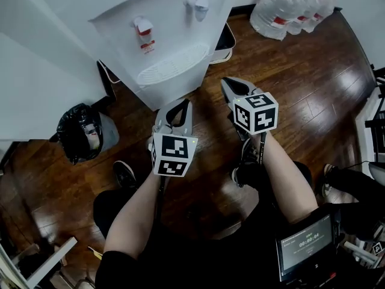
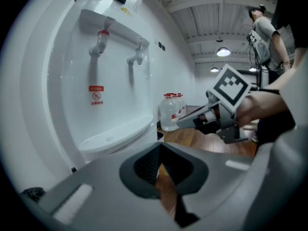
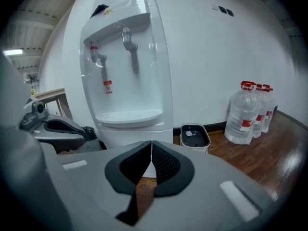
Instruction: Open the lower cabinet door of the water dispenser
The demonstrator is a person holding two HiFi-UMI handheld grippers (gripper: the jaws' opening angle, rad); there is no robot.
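The white water dispenser (image 1: pixel 162 35) stands ahead of me, with a red tap (image 1: pixel 143 27), a second tap (image 1: pixel 198 6) and a drip tray (image 1: pixel 171 66). Its lower cabinet front (image 3: pixel 120 134) shows below the tray in the right gripper view, with the door closed. My left gripper (image 1: pixel 180 103) hangs just in front of the dispenser's base, jaws together and nothing between them (image 2: pixel 161 146). My right gripper (image 1: pixel 228 82) is beside it on the right, a little nearer the dispenser, also shut and empty (image 3: pixel 151 142). Neither touches the dispenser.
A bin with a black bag (image 1: pixel 78 131) stands left of the dispenser. A small white tray-like box (image 1: pixel 224 41) sits at its right side, and several large water bottles (image 1: pixel 289 5) stand further right. A person (image 2: pixel 267 32) stands in the background. The floor is dark wood.
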